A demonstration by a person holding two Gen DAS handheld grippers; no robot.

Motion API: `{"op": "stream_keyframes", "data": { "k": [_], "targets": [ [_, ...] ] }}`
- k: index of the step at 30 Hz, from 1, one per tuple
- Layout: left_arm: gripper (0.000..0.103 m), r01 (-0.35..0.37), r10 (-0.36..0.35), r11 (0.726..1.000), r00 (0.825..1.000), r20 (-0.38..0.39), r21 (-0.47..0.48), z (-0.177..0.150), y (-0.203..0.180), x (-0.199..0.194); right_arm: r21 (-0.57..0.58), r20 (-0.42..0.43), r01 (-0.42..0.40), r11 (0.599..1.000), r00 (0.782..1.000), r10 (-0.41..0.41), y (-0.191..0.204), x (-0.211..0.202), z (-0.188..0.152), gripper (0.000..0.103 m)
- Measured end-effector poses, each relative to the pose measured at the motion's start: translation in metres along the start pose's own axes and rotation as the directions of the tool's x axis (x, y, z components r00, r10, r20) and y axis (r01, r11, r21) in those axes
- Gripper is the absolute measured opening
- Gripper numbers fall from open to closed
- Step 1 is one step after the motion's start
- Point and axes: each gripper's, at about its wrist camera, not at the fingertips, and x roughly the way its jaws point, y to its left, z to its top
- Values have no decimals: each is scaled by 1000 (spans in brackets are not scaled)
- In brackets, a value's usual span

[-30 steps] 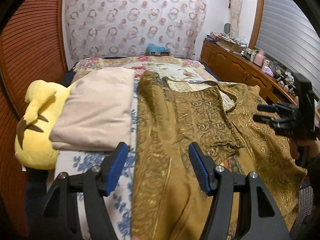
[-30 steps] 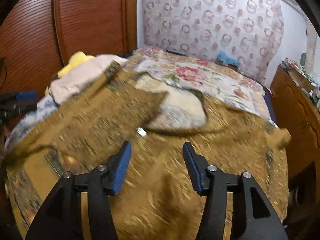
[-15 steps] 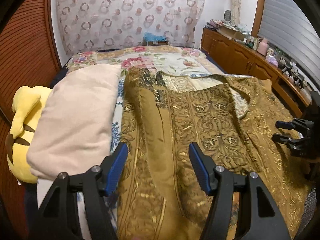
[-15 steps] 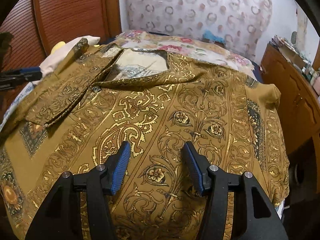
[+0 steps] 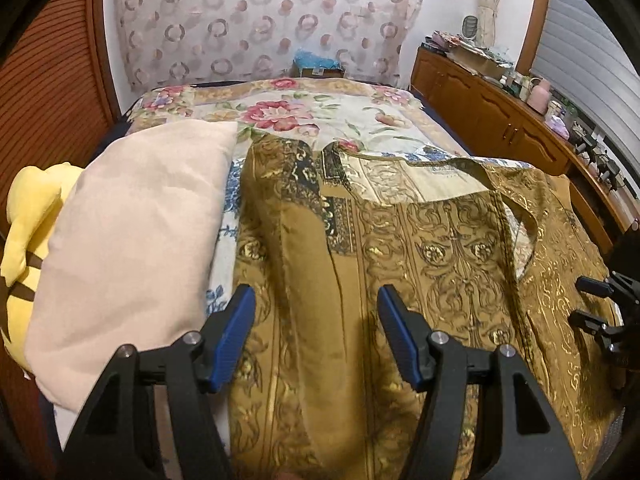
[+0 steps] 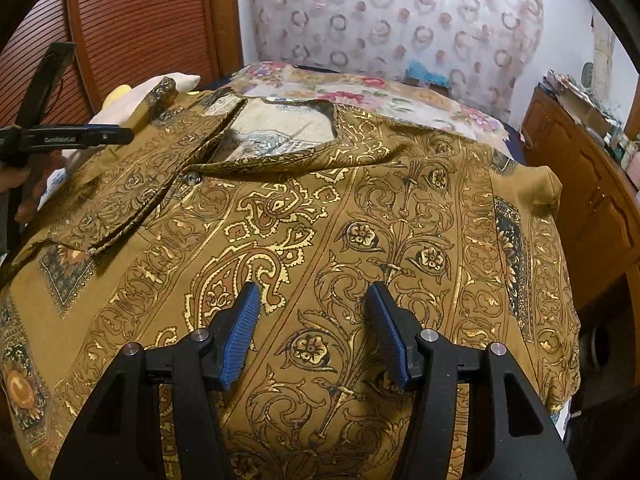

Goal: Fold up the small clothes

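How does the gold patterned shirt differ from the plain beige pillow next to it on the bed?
The shirt is mustard gold, covered in ornate scrollwork; the pillow is plain beige. The shirt lies thin and spread flat, with one side folded over; the pillow is plump. The shirt fills the bed's middle; the pillow sits at its edge. Both rest on the floral bedspread.

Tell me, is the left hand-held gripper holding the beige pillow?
No, the left hand-held gripper stands open and empty above the gold-patterned shirt, while the beige pillow lies beside it, untouched.
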Motion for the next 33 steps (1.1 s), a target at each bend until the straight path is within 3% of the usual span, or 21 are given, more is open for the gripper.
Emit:
{"op": "stream_keyframes", "data": {
  "k": [2,6,9,14,16,19,28,33],
  "targets": [
    [62,15,-15,1000,1000,2,-6,4,1,2,0,0,0,1000,1000,0,0,0,0,58],
    [49,52,-52,998,998,24,-23,8,3,0,-1,1,0,1000,1000,0,0,0,0,58],
    [36,40,-40,999,999,25,-20,10,5,0,-1,1,0,1000,1000,0,-1,0,-1,58],
    [27,11,-11,1000,1000,14,-29,12,12,8,-1,1,0,1000,1000,0,-1,1,-1,58],
    [12,4,-4,1000,1000,14,-29,10,15,9,-1,1,0,1000,1000,0,0,1,-1,58],
    [2,-1,2,1000,999,36,-29,8,20,4,-1,1,0,1000,1000,0,0,1,-1,58],
    [0,-31,39,998,991,125,-59,27,47,-35,-2,2,1,1000,1000,-1,-1,1,-2,58],
    [0,-72,81,995,988,131,-73,34,67,-41,-2,2,0,1000,1000,0,-1,1,-2,58]
  ]
}}
